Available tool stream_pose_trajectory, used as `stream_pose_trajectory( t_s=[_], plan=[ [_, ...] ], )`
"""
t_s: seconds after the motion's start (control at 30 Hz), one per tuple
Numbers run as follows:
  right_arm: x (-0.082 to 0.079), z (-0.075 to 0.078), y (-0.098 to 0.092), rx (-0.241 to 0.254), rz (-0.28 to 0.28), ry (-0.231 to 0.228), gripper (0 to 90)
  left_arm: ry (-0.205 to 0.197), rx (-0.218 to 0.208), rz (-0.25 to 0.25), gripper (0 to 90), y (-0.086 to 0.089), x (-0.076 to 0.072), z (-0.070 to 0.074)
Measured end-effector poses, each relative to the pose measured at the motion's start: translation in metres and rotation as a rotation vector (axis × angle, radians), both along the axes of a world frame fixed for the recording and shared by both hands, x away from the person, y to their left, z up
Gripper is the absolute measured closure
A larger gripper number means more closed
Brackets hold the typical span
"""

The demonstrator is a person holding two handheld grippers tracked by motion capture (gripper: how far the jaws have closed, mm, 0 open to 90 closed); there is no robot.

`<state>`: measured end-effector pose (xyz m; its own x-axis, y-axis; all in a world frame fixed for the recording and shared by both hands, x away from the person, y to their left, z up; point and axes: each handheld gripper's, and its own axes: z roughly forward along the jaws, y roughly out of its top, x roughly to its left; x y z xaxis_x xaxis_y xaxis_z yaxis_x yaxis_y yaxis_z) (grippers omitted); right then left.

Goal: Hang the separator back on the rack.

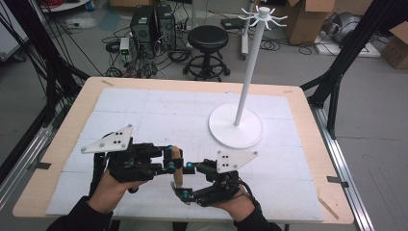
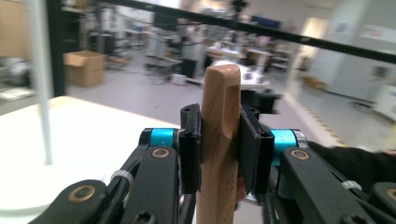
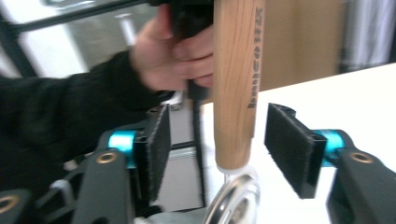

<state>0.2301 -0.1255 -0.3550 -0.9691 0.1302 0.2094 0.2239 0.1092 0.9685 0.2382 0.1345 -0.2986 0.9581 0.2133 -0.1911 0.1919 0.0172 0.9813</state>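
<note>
Clearly the work in hand is a wooden-handled utensil (image 2: 219, 140), held upright above the tabletop (image 1: 159, 103) near the person's edge, between the two grippers; the left gripper (image 2: 219, 140) has its pads pressed together on the upper part of the handle, just below the slotted hanging hole at the rounded top. Lower down, the right gripper (image 3: 231, 135) stands spread, its jaws either side of the handle's lower end without pressing on it; a clear gap shows on both sides in the right gripper view.

As to handling, I judge the handle stiff and light; it is smooth finished wood with flat faces, so the foam-like pads should hold it without much slip, provided they bear on the flats and not on the narrow edges. Below the wood sits a pale collar and a shiny metal ring-shaped part (image 3: 233, 200), which looks harder and more slippery; that end is probably the heavier one, so a grip high on the handle lets it hang plumb. The slotted hole is the thinnest part of the wood; better to pinch just under it, as now, leaving the hole free for a hook of the white stand (image 1: 262, 19) that rises well apart at the far right.
</note>
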Motion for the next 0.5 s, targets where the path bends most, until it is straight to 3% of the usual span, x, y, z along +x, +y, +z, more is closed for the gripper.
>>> stream_pose_trajectory(
  t_s=[0.13, 0.33, 0.5],
  plan=[
    [-0.002, 0.001, 0.002, -0.036, -0.139, -0.041, 35.1, -0.013, 0.017, 0.085, 71.6, -0.003, -0.003, 0.001],
    [-0.005, 0.004, 0.004, -0.042, -0.214, -0.082, 45.9, -0.019, 0.028, 0.144, 71.6, -0.010, -0.006, 0.000],
    [-0.005, 0.004, 0.004, -0.066, -0.249, -0.063, 58.2, -0.022, 0.021, 0.155, 71.5, -0.016, -0.008, 0.000]
  ],
)
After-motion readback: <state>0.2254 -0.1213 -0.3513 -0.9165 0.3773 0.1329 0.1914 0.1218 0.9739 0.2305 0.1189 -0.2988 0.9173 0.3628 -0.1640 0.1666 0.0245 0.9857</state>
